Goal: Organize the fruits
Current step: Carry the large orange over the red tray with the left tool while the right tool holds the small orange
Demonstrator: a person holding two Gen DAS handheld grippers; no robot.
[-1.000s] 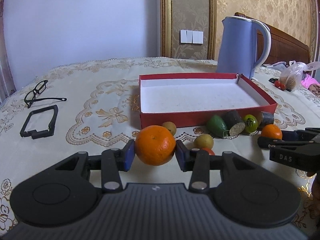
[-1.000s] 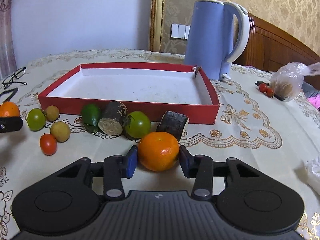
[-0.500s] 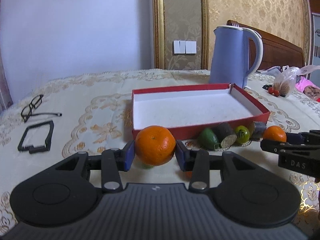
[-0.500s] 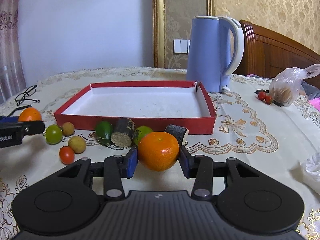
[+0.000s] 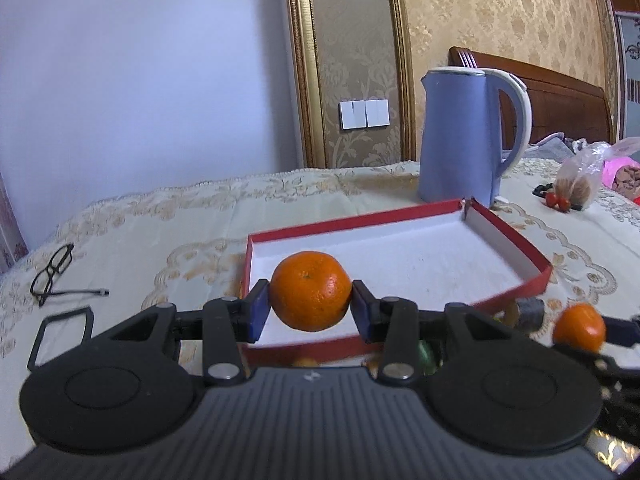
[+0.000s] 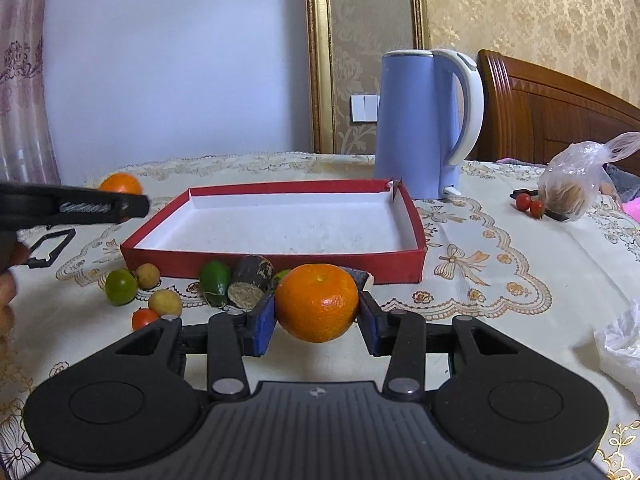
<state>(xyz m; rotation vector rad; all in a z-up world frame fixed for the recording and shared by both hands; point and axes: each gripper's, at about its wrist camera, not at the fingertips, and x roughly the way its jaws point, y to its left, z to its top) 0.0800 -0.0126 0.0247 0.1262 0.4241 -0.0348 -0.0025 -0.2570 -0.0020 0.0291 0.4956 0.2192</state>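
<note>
From the left wrist camera, the left gripper (image 5: 311, 308) is squeezing an orange (image 5: 311, 291) between its two blue pads; the orange is up in the air, in front of the near left part of the red box (image 5: 508, 240); the box is white inside and has no fruit in it; a blue kettle (image 5: 460, 136) stands just behind the far right corner of the box; black glasses (image 5: 52, 274) lie far off to the left on the lacy tablecloth (image 5: 160, 232); at the right edge the right gripper shows with a second orange (image 5: 579, 326), a bit blurry.

From the right wrist camera, the right gripper (image 6: 318, 318) is clamped on the second orange (image 6: 317, 302), pads tight on both sides; it hangs above the cloth, just in front of the red box (image 6: 272, 260); small fruits lie on the cloth along the front wall of the box; a green tomato (image 6: 120, 286), two little tan fruits (image 6: 165, 302), a red tomato (image 6: 144, 318), a green fruit (image 6: 215, 278) and a dark cane piece (image 6: 250, 282); the left gripper comes in from the left edge with its orange (image 6: 121, 184) peeking over it, left of the box; a plastic bag (image 6: 576, 184) sits far right with two red tomatoes (image 6: 530, 204) beside it.
</note>
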